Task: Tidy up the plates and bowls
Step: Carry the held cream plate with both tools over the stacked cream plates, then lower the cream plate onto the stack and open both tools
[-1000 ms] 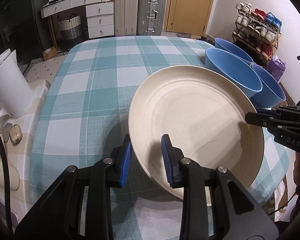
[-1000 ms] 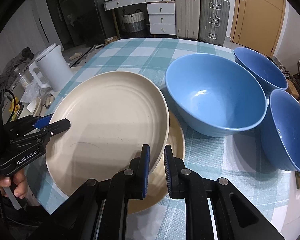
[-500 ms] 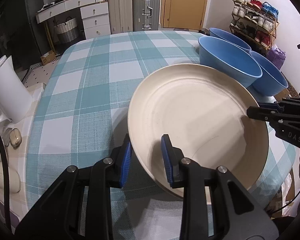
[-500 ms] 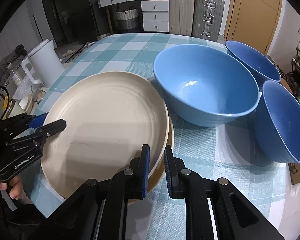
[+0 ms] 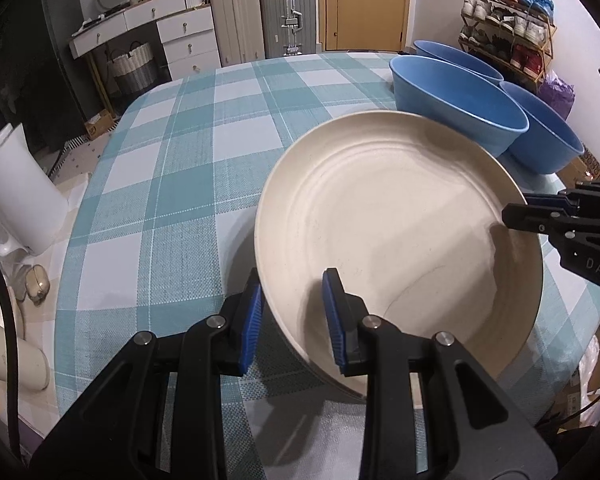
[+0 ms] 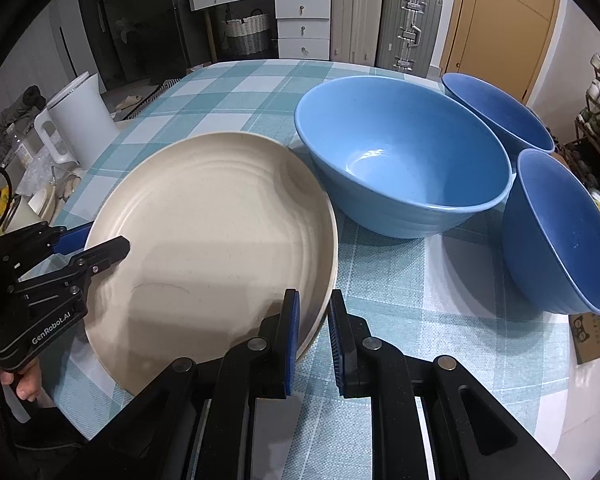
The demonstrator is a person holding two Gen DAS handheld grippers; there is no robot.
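Even indoor light, sharp focus, fisheye-warped edges.

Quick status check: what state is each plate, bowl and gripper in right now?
Top plate: gripped at both rims, over a second plate.
Lower plate: underneath, only its edge showing.
Three blue bowls: upright, empty, unstacked.
Left gripper: clamped on plate rim.
Right gripper: clamped on plate rim.

Checked table (image 6: 380, 264) w/ 3 blue bowls (image 6: 404, 156), cream plates (image 6: 220, 232).

likely a home bedroom – suitcases (image 5: 260, 12), drawer chest (image 5: 184, 40), shoe rack (image 5: 508, 20), checked tablecloth (image 5: 180, 184).
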